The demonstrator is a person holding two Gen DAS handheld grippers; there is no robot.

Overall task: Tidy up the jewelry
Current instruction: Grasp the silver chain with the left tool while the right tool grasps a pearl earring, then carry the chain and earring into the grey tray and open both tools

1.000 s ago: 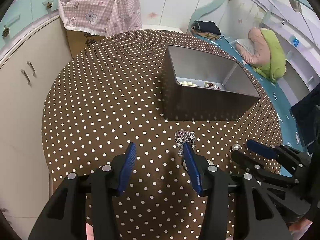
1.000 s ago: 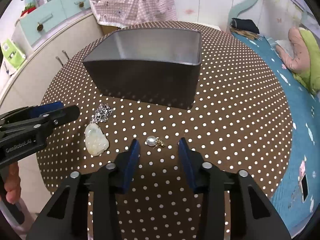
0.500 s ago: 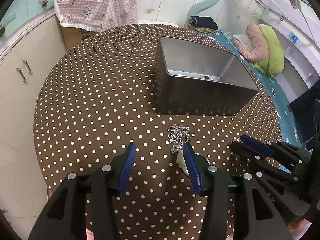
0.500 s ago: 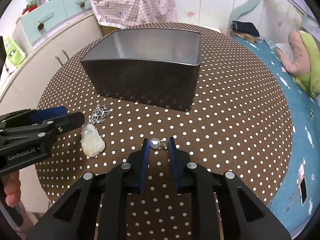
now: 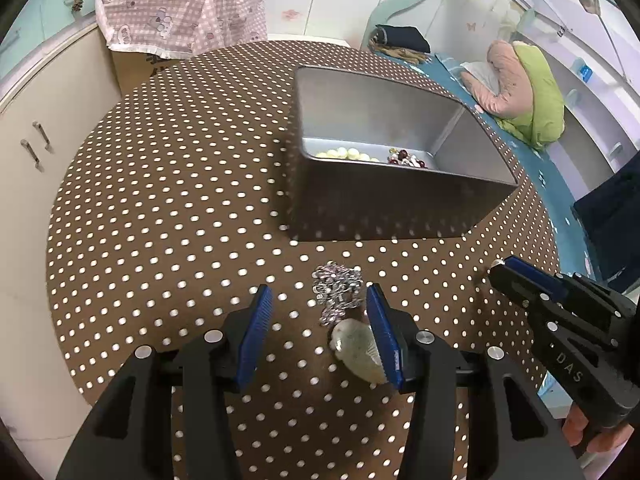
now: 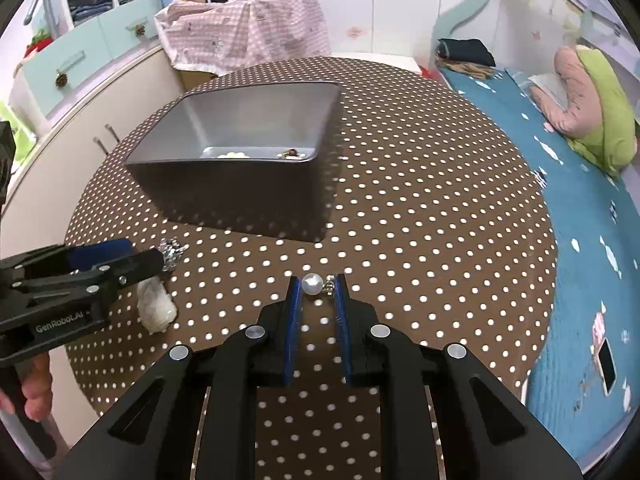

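Between my wide-open left tongs [image 5: 316, 300] lie the silver chain [image 5: 336, 286] and jade pendant [image 5: 358, 346]; my right tongs [image 6: 316, 286] pinch the pearl earring [image 6: 312, 283]. Ahead, the metal box [image 6: 240, 196] blocks; open tabletop [image 6: 420, 200] rightward.

- Left gripper [image 5: 318, 312]: matte black body, ribbed blue pads, silver round screws; white "GenRobot.AI" lettering on its side
- Right gripper [image 6: 316, 294]: same black-and-blue build; "DAS" marking, possibly partial
- Bare fingers at 4 and 8 o'clock
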